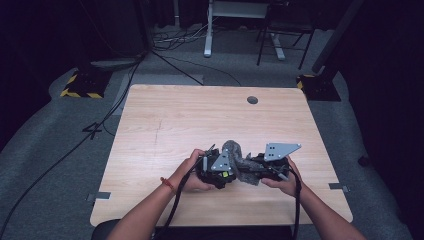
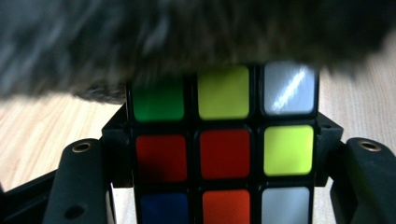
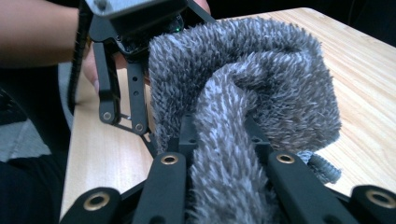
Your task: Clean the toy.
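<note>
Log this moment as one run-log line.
left gripper: shut on puzzle cube | right gripper: shut on grey fuzzy cloth | cloth over cube

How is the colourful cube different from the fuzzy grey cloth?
The cube is hard and boxy with flat, shiny squares in many colours; the cloth is soft, shaggy and all grey. The cube keeps its straight edges, while the cloth is bunched and folded. The cube sits clamped in the left gripper; the cloth is pinched in the right gripper. Both are held over the wooden table, with the cloth draped against the cube.
</note>
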The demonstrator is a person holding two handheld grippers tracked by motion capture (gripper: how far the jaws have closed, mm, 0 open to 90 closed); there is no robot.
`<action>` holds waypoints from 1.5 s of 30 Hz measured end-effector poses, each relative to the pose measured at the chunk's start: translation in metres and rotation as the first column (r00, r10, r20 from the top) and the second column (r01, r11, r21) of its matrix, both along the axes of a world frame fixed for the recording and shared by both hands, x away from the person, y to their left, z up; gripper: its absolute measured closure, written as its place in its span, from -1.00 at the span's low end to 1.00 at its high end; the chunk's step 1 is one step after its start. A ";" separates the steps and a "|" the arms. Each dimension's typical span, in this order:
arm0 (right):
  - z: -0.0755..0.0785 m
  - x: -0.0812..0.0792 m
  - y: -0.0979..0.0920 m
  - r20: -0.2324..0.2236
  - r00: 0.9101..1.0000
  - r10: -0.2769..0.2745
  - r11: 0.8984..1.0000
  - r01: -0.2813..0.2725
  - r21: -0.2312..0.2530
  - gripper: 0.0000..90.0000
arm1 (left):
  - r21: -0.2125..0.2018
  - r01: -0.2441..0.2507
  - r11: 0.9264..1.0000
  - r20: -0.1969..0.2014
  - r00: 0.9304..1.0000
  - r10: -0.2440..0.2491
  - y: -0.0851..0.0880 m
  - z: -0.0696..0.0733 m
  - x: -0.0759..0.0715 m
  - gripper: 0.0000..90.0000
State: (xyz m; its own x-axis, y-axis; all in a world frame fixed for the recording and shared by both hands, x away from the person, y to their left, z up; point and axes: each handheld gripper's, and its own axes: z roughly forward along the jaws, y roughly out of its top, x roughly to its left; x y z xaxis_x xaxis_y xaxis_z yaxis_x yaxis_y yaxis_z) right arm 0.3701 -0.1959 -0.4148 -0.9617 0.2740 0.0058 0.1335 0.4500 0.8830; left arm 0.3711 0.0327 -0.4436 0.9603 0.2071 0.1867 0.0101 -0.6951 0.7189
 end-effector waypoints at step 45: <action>-0.014 0.011 -0.014 0.029 0.992 -0.121 0.983 0.124 -0.136 0.71 | -0.036 -0.001 0.999 0.064 0.998 0.004 0.009 0.015 -0.008 -0.25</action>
State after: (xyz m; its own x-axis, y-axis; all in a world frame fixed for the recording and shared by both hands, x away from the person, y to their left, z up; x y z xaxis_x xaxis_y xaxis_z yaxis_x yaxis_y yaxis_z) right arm 0.3813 -0.2104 -0.4287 -0.9202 0.3868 -0.0592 0.1781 0.5486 0.8169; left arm 0.3634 0.0418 -0.4283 0.9460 0.2171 0.2405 -0.0354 -0.6687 0.7427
